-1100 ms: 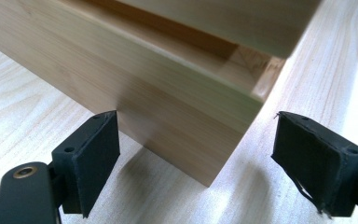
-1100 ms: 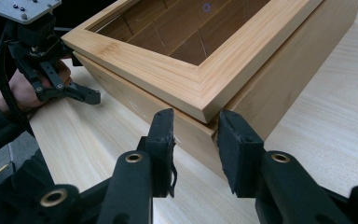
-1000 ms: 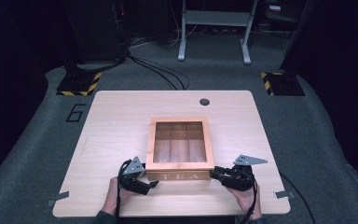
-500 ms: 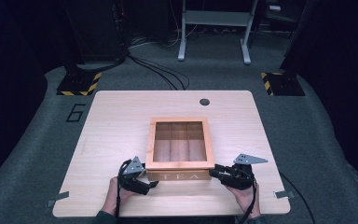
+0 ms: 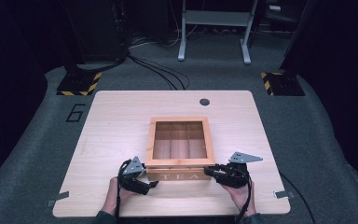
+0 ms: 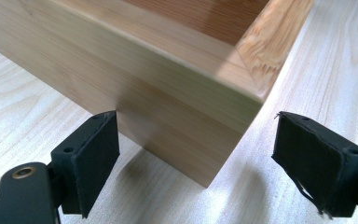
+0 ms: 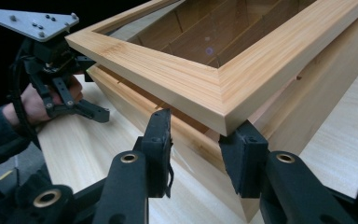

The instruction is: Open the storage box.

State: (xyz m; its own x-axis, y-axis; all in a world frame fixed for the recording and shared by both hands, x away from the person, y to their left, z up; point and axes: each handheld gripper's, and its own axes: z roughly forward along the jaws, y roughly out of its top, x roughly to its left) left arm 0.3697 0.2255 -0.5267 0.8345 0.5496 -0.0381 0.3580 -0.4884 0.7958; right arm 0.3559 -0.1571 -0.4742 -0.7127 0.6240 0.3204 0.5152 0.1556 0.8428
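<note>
Square bamboo tea box (image 5: 179, 154) with a glass-paned hinged lid (image 7: 223, 88) and "TEA" on its front sits near-centre on the pale wooden table (image 5: 121, 116), front face toward the person.

Right gripper (image 7: 198, 149) is at the box's near right corner. Jaws are nearly together, pinching the lid frame's corner; the lid looks cracked open, with a gap showing between frame and box body. Its jaws have just been opening a touch, the lid corner between them.

Left gripper (image 6: 214, 158) is at the near left corner. Jaws are wide apart, straddling that corner of the box body; the pads aren't pressing on it. So the base isn't held down.

Risks, as I read it:
- The grip is on a mitred corner and the bite looks shallow. Any further easing of the jaws and the lid may slip out and slap shut on the glass.
- Lifting from one corner alone twists the frame and loads the hinges unevenly.
- With the left jaws not clamped, the whole box could tip or skid toward the far edge rather than the lid swinging up.
- The left pad (image 6: 317, 168) looks frayed, so expect less friction if it does close.
</note>
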